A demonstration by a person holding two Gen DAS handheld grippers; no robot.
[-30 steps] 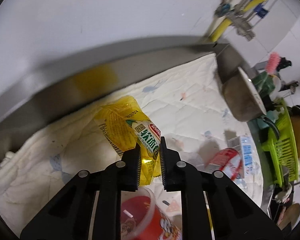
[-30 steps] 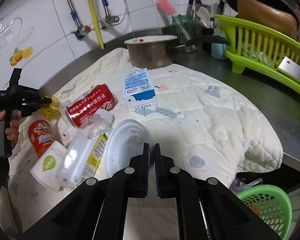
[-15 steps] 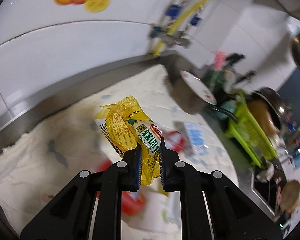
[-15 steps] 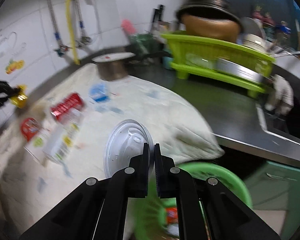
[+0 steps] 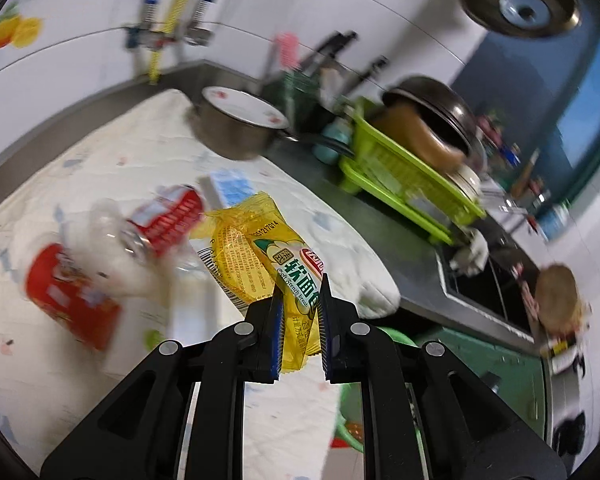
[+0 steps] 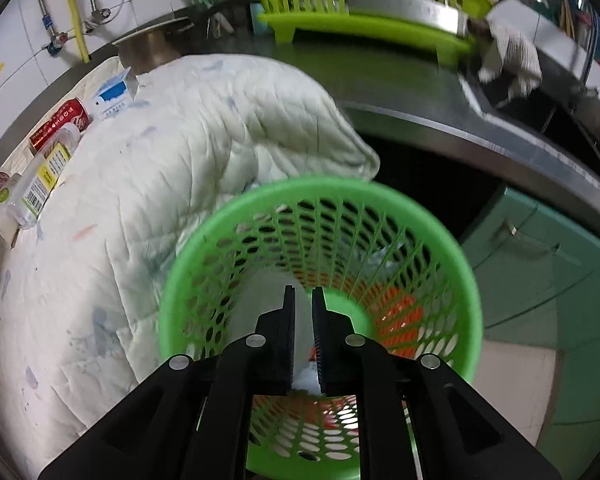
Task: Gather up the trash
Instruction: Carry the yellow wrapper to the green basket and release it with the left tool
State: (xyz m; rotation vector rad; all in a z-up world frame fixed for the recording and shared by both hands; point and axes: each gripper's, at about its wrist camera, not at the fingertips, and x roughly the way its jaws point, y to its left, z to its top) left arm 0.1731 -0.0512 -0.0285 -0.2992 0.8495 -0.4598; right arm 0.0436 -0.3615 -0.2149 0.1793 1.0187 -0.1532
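My left gripper (image 5: 300, 316) is shut on a yellow bread wrapper (image 5: 260, 252) and holds it above the white quilted cloth (image 5: 112, 160). My right gripper (image 6: 303, 320) hangs over the green mesh bin (image 6: 260, 216), with its jaws a little apart. A blurred white plastic lid (image 6: 264, 300) lies just below the jaws, inside the bin; I cannot tell whether the pads touch it. A red can (image 5: 164, 220), a red cup (image 5: 68, 292) and a blue-white carton (image 5: 228, 188) lie on the cloth.
A steel pot (image 5: 236, 128) and a lime dish rack (image 5: 404, 184) stand on the counter. In the right wrist view a clear bottle (image 6: 40, 184) and a paper cup (image 6: 0, 208) lie at the cloth's left. The bin holds orange and white scraps.
My right gripper has swung from the cloth to above the bin, and the lid has left its grip. My left gripper has lifted the wrapper and turned right toward the counter edge.
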